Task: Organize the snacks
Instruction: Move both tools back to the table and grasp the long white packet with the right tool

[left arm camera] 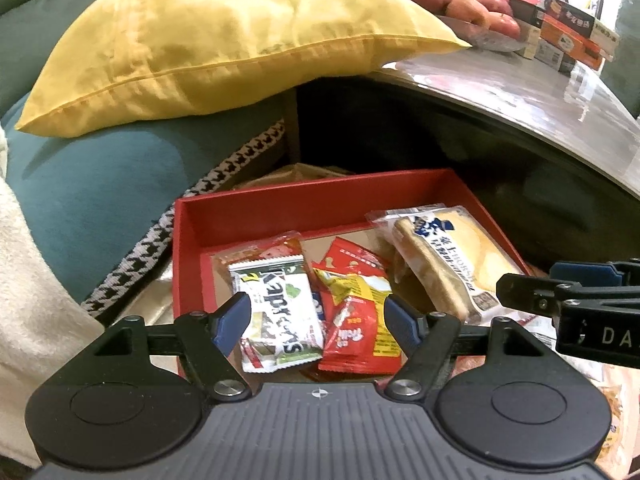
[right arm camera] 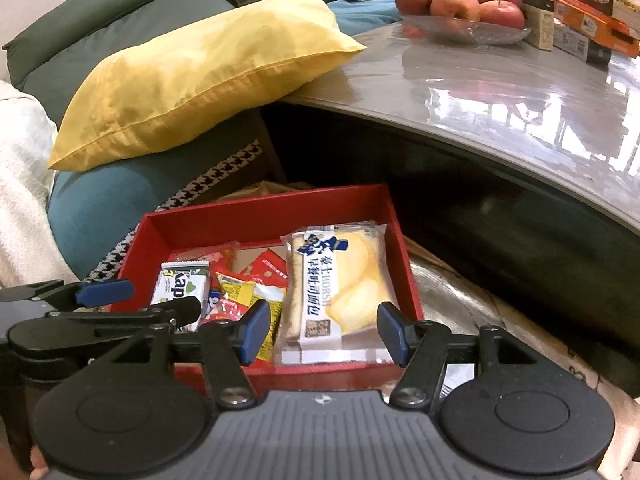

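Note:
A red open box (left arm camera: 256,212) (right arm camera: 248,216) sits low between the sofa and the table and holds several snack packets. Among them are a white-and-green wafer packet (left arm camera: 280,312) (right arm camera: 182,288), a red-and-yellow packet (left arm camera: 360,328) (right arm camera: 256,300) and a large bread pack (left arm camera: 444,260) (right arm camera: 340,284) at the right side. My left gripper (left arm camera: 318,320) is open and empty, just above the wafer and red packets. My right gripper (right arm camera: 324,332) is open and empty, above the bread pack's near end. Each gripper shows in the other's view, the right one (left arm camera: 560,296) and the left one (right arm camera: 108,300).
A yellow pillow (left arm camera: 224,44) (right arm camera: 200,72) rests on the teal sofa cushion (left arm camera: 100,184), its corner on the glossy grey table (right arm camera: 500,92). A glass dish of apples (right arm camera: 460,8) and stacked boxes (right arm camera: 588,20) stand at the table's far end. A white blanket (left arm camera: 28,280) lies at left.

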`<state>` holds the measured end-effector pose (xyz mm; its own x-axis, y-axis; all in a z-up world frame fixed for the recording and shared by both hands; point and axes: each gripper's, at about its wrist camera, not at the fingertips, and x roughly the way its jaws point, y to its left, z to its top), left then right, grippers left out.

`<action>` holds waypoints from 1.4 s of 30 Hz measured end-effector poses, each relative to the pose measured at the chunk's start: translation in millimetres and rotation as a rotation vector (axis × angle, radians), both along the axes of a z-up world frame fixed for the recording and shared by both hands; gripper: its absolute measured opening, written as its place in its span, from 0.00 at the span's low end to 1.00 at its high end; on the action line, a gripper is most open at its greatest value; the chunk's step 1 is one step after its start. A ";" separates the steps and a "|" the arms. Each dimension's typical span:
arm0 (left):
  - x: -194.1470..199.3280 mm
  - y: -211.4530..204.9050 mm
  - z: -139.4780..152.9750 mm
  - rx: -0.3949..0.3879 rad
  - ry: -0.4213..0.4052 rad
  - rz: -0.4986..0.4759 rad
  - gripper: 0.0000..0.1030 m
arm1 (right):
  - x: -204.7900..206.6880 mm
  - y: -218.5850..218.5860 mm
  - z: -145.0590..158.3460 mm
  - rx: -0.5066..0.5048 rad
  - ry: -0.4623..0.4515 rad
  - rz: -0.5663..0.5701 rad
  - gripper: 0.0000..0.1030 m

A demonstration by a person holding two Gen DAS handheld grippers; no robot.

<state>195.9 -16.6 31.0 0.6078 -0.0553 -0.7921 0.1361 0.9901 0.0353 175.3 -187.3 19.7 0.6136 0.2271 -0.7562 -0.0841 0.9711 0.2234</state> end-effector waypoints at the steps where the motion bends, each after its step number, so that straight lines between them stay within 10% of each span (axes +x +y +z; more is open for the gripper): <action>1: -1.4 -1.0 0.5 0.000 -0.001 -0.004 0.77 | -2.1 -1.9 -0.3 -0.001 0.003 -0.004 0.54; 28: -58.3 -116.9 -34.0 -0.023 0.135 -0.295 0.79 | -88.3 -128.2 -31.2 -0.049 0.138 -0.212 0.59; 42: -51.1 -115.2 -51.3 -0.053 0.224 -0.263 0.80 | -16.3 -97.3 -75.7 -0.205 0.213 0.229 0.59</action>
<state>144.8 -131.8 -20.3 0.3783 -0.2312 -0.8964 0.3854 0.9197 -0.0746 159.0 -284.7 -56.0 0.3883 0.1714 -0.9055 -0.2771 0.9588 0.0626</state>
